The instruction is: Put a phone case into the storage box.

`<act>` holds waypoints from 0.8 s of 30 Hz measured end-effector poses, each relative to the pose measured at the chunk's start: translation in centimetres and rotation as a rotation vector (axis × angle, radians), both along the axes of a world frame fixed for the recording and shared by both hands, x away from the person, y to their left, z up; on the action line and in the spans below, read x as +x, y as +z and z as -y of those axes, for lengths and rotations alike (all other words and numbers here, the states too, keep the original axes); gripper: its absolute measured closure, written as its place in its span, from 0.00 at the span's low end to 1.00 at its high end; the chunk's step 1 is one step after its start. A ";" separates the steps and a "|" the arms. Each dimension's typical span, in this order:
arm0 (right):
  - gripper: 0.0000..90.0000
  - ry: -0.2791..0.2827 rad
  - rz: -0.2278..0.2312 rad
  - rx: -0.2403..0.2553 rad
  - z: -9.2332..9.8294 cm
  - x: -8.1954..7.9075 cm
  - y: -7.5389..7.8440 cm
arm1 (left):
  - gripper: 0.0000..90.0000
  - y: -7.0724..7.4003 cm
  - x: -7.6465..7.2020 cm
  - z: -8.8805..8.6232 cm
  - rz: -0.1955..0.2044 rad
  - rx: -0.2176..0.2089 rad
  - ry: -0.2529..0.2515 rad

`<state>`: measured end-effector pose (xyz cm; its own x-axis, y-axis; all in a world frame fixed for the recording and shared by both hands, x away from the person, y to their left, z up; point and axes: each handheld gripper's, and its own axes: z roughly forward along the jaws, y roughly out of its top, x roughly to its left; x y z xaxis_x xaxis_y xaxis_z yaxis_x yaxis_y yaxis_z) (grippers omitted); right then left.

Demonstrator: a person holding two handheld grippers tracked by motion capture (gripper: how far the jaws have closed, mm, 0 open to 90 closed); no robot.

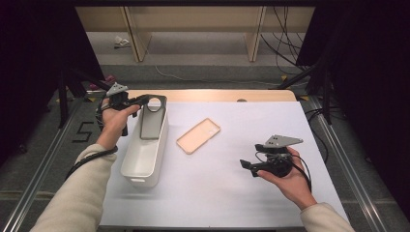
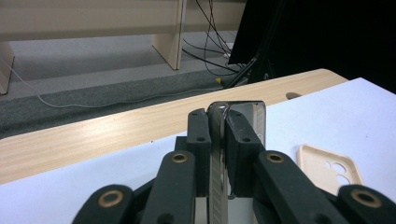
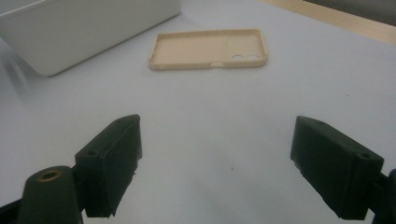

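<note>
My left gripper (image 1: 138, 101) is shut on the upper edge of a dark grey phone case (image 1: 152, 121) with a round camera hole. The case hangs tilted above the far end of a white bin (image 1: 126, 166). In the left gripper view the jaws pinch the case's thin edge (image 2: 243, 116), and my left gripper (image 2: 218, 122) points toward the table's far side. A beige phone case (image 1: 198, 135) lies inside-up on the white mat. My right gripper (image 1: 252, 157) hovers open at the right and faces the beige case (image 3: 210, 49); nothing sits between its fingertips (image 3: 219, 163).
A white mat (image 1: 232, 193) covers the wooden table (image 1: 217, 94), whose far edge shows bare wood. The bin's wall (image 3: 84, 28) stands left of the beige case. Dark curtains flank both sides. Cables (image 2: 205, 51) run over the floor beyond the table.
</note>
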<state>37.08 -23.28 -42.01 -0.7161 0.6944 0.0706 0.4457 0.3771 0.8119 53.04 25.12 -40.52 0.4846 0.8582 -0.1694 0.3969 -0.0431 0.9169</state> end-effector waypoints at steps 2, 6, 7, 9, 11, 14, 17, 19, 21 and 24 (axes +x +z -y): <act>0.19 0.000 0.000 0.000 0.0 0.0 0.0 | 0.90 0.0 0.1 0.0 -0.005 -0.003 0.004; 0.19 0.001 -0.001 0.001 0.0 0.0 0.0 | 0.90 0.0 0.1 -0.1 -0.009 0.006 0.008; 0.19 0.001 -0.002 0.001 0.0 0.0 0.0 | 0.89 0.0 0.1 -0.1 -0.010 0.010 0.009; 0.19 0.001 -0.003 -0.001 0.0 0.0 0.0 | 0.89 0.0 0.2 -0.1 -0.010 0.020 0.015; 0.19 0.001 -0.003 0.000 0.0 0.0 0.0 | 0.88 -0.1 0.2 -0.1 -0.014 0.029 0.022; 0.19 0.001 -0.004 0.000 0.0 0.0 0.0 | 0.87 -0.1 0.2 -0.1 -0.016 0.042 0.030; 0.19 0.003 -0.003 0.000 0.0 0.0 0.0 | 0.86 -0.1 0.3 -0.1 -0.017 0.051 0.034; 0.19 0.002 -0.004 0.000 0.0 0.0 -0.1 | 0.86 -0.2 0.4 -0.1 -0.018 0.056 0.038; 0.19 0.003 -0.006 0.000 0.0 0.0 -0.1 | 0.85 -0.2 0.4 0.0 -0.020 0.061 0.042; 0.19 0.007 -0.006 0.001 0.0 0.0 -0.1 | 0.85 -0.2 0.4 0.0 -0.023 0.073 0.048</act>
<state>37.10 -23.25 -42.08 -0.7202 0.6896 0.0752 0.4477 0.3793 0.8097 53.47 25.14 -40.77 0.4389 0.8910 -0.1159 0.4209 -0.0899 0.9026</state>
